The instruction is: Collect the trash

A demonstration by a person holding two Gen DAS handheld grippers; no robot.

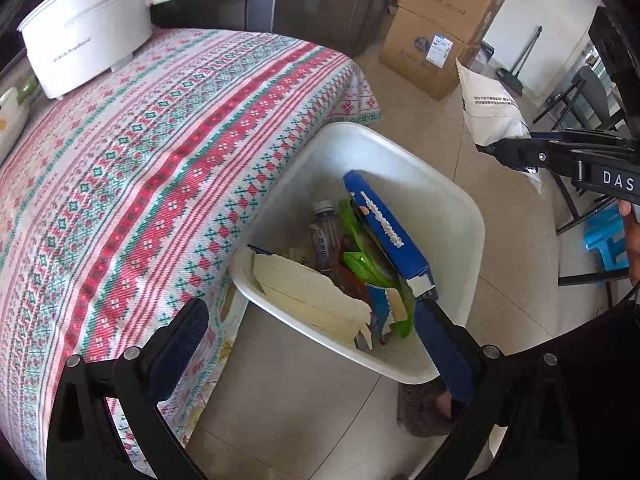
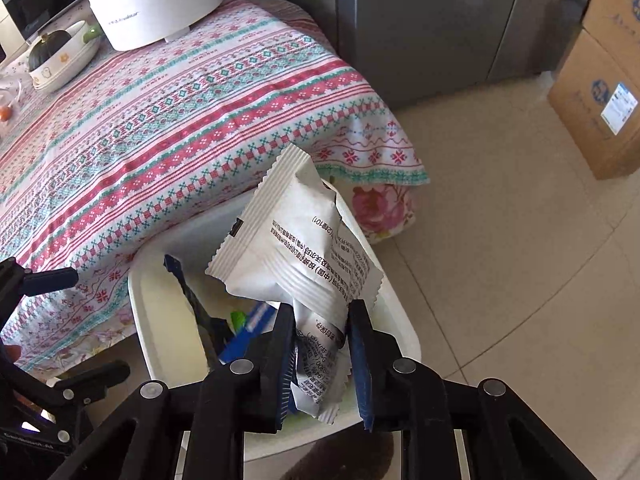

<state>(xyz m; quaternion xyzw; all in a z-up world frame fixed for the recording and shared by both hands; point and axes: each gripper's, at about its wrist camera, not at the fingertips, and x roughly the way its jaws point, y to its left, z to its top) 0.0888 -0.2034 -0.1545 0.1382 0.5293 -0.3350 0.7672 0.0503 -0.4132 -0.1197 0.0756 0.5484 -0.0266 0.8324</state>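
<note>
A white trash bin (image 1: 448, 208) stands on the floor beside the table, holding a blue box (image 1: 384, 228), green wrappers, a plastic bottle (image 1: 326, 236) and torn cardboard (image 1: 312, 296). My left gripper (image 1: 312, 320) is open and empty, held above the bin's near rim. My right gripper (image 2: 322, 322) is shut on a white snack wrapper (image 2: 296, 244) and holds it above the bin (image 2: 404, 320). In the left wrist view the right gripper (image 1: 486, 148) holds that wrapper (image 1: 488, 108) above and right of the bin.
A table with a red and teal patterned cloth (image 1: 120, 168) is left of the bin, with a white electric pot (image 1: 84, 28) on it. Cardboard boxes (image 1: 436, 28) are stacked behind. A chair and a blue stool (image 1: 604, 240) stand at the right.
</note>
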